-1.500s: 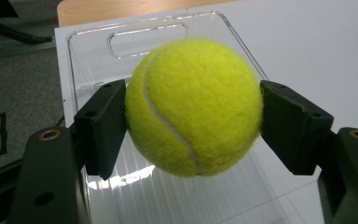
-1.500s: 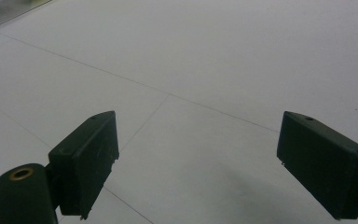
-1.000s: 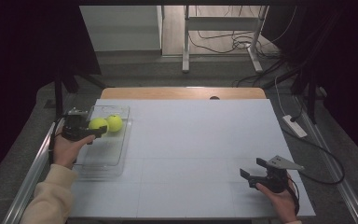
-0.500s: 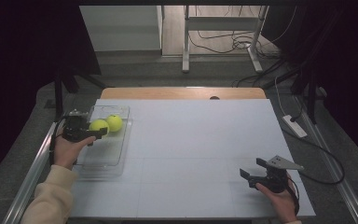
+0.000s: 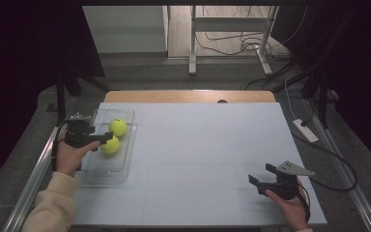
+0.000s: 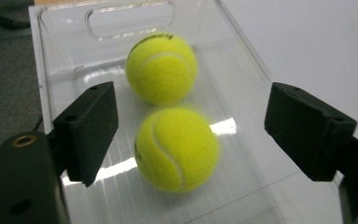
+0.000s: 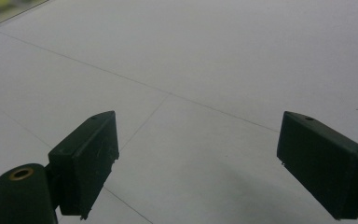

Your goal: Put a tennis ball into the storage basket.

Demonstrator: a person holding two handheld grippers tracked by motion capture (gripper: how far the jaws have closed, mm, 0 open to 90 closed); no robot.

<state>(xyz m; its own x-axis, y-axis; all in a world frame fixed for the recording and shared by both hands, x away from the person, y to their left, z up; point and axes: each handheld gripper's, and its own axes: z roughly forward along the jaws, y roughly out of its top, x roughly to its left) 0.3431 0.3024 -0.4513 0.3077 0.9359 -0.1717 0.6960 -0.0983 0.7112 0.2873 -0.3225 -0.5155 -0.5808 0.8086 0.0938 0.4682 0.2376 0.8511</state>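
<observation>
Now that the left tool [image 6: 186, 135] has just been opening, looks released, front ball [image 6: 177, 149] loose in the tray [image 6: 242, 98]; right tool [image 7: 198, 163] idle, wide open.

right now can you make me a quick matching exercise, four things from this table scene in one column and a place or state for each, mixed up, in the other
Things:
1. nearer tennis ball
2. farther tennis ball
3. right gripper
4. clear tray

Places or states:
a. open over bare white table
b. at the table's left edge, holding both balls
c. between the open left gripper jaws
d. by the tray's handle cut-out

Pairs: 1-c, 2-d, 3-a, 4-b
</observation>
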